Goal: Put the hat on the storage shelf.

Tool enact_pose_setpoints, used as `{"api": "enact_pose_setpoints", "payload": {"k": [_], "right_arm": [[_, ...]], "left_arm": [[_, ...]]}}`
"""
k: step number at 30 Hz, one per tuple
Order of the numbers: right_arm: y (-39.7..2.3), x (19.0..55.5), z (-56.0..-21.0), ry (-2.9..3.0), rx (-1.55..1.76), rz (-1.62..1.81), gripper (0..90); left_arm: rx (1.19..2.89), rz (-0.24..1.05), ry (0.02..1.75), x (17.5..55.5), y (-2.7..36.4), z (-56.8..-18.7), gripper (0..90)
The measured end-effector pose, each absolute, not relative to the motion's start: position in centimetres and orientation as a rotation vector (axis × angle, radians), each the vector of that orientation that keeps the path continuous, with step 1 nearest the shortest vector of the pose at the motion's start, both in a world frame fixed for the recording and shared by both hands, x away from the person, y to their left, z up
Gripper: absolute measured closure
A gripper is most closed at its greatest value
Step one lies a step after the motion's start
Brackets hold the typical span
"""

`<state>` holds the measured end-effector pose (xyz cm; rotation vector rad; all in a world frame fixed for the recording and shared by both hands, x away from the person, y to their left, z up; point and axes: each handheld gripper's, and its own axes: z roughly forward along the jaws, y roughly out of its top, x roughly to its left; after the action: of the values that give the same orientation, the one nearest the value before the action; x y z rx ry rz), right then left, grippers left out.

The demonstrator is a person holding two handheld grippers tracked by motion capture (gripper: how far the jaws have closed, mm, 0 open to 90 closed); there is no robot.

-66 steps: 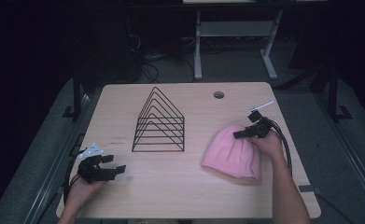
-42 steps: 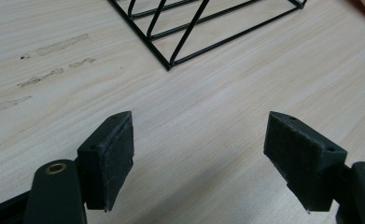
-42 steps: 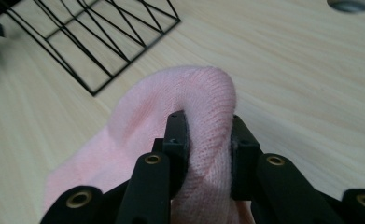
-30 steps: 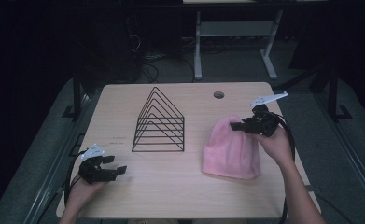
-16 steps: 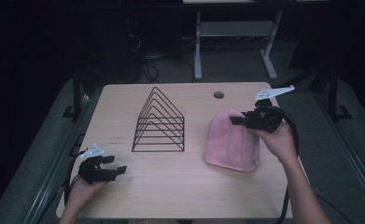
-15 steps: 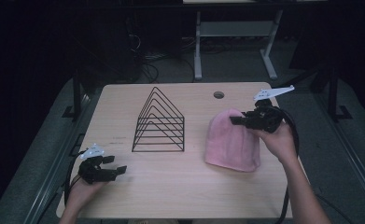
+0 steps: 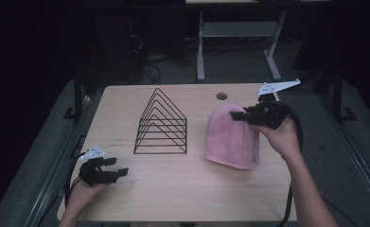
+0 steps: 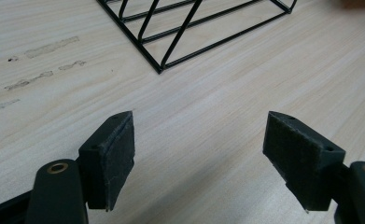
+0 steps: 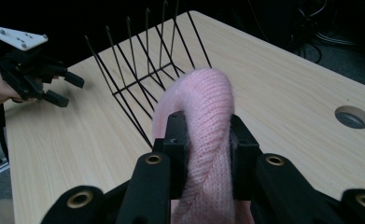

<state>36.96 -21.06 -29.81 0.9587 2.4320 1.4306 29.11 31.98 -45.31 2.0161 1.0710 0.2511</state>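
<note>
Pink knitted beanie (image 7: 232, 137) now pinched at its top in my right gripper (image 7: 239, 115) fingers and lifted, hem dragging the desk (image 7: 173, 189) beside the black wire rack (image 7: 161, 124); left gripper (image 7: 118, 166) idle, open, empty.

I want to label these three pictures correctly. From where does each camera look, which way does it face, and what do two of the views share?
High view: above the person's side, facing forward and down on the light wooden table; both forearms enter from below.
Left gripper view: rides the left hand-held gripper, jaws open, looking low across the tabletop at the black wire triangular rack.
Right gripper view: rides the right hand-held gripper, shut on the pink knitted hat, facing the person's left hand.
Shared: all three views show the rack.
</note>
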Motion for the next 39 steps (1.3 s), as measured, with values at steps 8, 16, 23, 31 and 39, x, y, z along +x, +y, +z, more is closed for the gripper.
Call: {"api": "enact_pose_setpoints", "payload": {"k": [8,16,23,31,39], "right_arm": [[-20.4,37.2,-28.6,2.436,0.929,1.435,73.7],[-19.8,37.3,-27.8,2.434,0.901,1.466,73.7],[-19.4,37.4,-26.9,2.43,0.875,1.478,73.7],[-18.8,37.4,-25.6,2.428,0.842,1.494,73.7],[-17.9,37.5,-24.7,2.439,0.804,1.502,73.6]], "left_arm": [[2.02,0.25,1.052,29.2,32.2,-45.2,24.7],[2.022,0.24,1.019,29.3,32.3,-44.6,24.8],[2.027,0.229,0.985,29.3,32.1,-43.9,24.8],[2.029,0.211,0.933,29.4,31.7,-42.9,24.8],[2.031,0.191,0.895,29.4,31.4,-41.9,24.8]]}}
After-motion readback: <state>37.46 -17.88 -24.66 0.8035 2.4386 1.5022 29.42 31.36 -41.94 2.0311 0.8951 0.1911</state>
